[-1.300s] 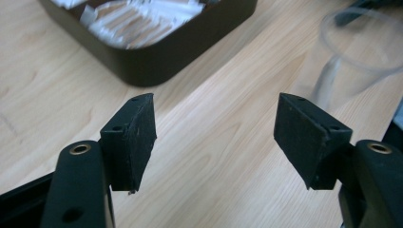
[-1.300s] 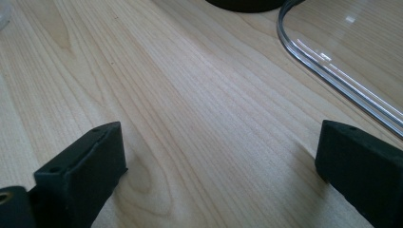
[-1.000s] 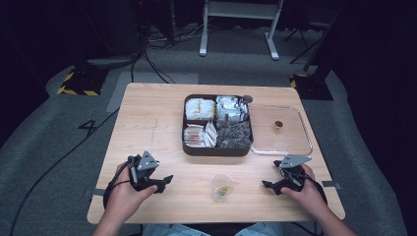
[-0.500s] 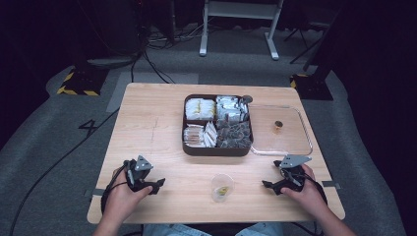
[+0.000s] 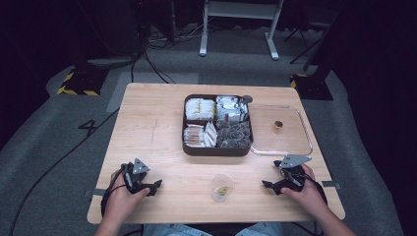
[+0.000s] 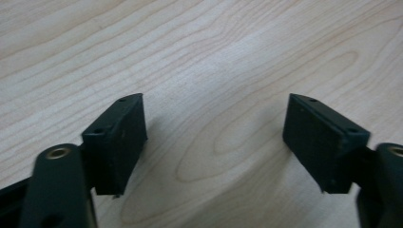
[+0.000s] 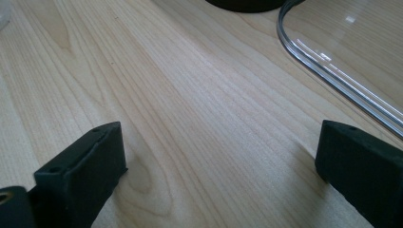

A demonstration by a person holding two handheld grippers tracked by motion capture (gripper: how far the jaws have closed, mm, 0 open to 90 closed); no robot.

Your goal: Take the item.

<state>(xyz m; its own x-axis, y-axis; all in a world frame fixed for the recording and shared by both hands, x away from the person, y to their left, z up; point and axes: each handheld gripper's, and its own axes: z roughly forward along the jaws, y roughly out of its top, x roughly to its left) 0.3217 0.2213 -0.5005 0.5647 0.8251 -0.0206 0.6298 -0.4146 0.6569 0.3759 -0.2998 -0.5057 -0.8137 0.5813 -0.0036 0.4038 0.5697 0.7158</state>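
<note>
The left gripper (image 5: 143, 184) and the right gripper (image 5: 277, 184) are held low on the table (image 5: 147, 123), jaws spread wide with nothing between them. Between the grippers a cup (image 5: 222, 187) is seen; beyond it a tray (image 5: 217, 148), a clear lid (image 5: 295, 147) beside it.

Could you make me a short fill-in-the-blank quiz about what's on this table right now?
1. The dark tray is split into ____ compartments.
2. The clear lid lies on the table to the tray's ____.
3. The small plastic cup stands ____ the left gripper and the right gripper.
4. Both grippers' jaws are ____.

Missing words: four; right; between; open
</note>
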